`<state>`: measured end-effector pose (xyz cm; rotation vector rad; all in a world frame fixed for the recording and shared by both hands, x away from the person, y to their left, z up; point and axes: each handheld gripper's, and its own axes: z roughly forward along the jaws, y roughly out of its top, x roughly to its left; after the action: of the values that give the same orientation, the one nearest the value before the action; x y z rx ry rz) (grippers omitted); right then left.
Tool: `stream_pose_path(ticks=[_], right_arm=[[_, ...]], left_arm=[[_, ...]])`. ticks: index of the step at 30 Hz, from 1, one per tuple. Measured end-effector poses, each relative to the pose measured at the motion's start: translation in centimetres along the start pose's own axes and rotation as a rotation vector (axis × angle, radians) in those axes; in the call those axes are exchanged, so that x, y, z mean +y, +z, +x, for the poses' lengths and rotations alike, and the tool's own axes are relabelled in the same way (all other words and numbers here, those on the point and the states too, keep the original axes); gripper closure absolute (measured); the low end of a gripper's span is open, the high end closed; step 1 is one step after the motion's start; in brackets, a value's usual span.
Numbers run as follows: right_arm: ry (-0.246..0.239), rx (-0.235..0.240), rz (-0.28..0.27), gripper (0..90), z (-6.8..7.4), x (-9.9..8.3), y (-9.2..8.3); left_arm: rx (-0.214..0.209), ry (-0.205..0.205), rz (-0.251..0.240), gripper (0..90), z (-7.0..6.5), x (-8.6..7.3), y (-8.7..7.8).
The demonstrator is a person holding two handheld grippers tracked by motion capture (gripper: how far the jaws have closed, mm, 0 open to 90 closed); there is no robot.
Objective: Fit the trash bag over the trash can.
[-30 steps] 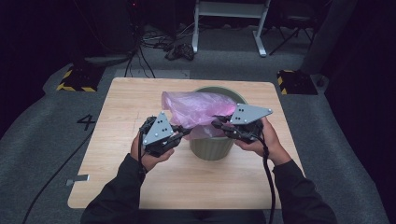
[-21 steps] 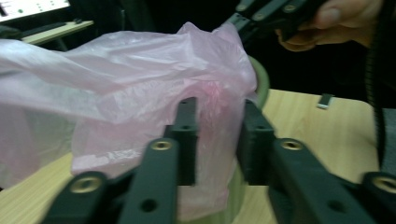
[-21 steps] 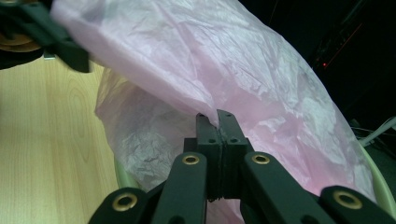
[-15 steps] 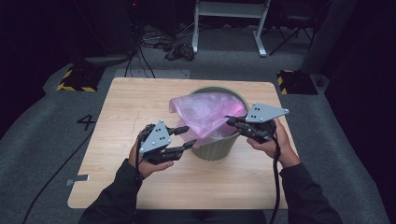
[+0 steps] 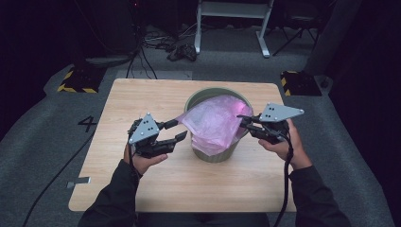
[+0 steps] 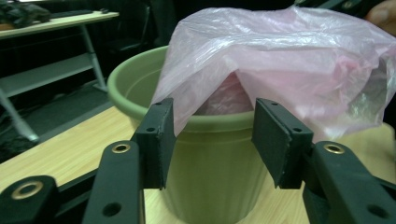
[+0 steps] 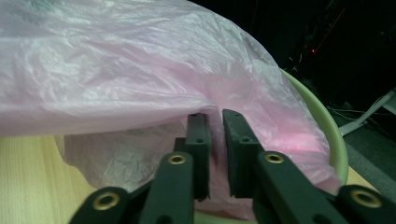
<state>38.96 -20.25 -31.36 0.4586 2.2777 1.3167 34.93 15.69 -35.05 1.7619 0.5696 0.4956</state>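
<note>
Risk now: my left gripper (image 5: 172,132) has just opened, jaws wide and empty; the right gripper (image 7: 215,135), nearly closed, pinches the pink bag (image 5: 213,123), which may slip off the green bin (image 5: 208,97).

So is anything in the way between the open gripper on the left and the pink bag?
Nothing visible is. The left hand-held gripper has open jaws pointing at the pink bag, which drapes over the rim of the green bin. Between them is only open air above the wooden table.
</note>
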Motion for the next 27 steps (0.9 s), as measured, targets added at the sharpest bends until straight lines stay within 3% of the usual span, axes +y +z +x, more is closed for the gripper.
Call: stream_pose_path(ticks=[2,3,5,10,14,17,23,27], right_arm=[[-0.002,0.01,-0.002,69.3,0.0,-0.1,-0.2],[-0.002,0.028,-0.005,59.1,0.1,-0.1,-0.4],[-0.003,0.036,-0.015,50.9,0.4,-0.1,-0.6],[-0.044,0.066,-0.046,38.4,1.9,0.3,-1.6],[-0.101,0.077,-0.068,37.2,3.4,1.1,-2.0],[-0.146,0.078,-0.075,43.5,4.5,1.6,-1.8],[-0.183,0.111,-0.049,75.1,5.3,1.8,-0.2],[-0.185,0.134,-0.046,87.1,5.4,1.4,0.5]], left_arm=[[0.0,0.015,0.007,48.1,-0.2,0.1,0.3],[0.002,0.019,0.005,48.1,-0.3,0.2,0.3],[-0.026,0.03,-0.003,48.1,-0.6,0.2,0.3],[-0.061,0.075,0.0,49.5,-1.7,0.4,-0.1],[-0.079,0.078,0.004,49.6,-2.2,0.4,-0.2],[-0.103,0.082,0.005,49.9,-2.6,0.4,-0.1],[-0.15,0.104,0.007,49.6,-3.4,0.4,0.1],[-0.154,0.121,0.012,60.6,-3.9,0.4,0.6]])
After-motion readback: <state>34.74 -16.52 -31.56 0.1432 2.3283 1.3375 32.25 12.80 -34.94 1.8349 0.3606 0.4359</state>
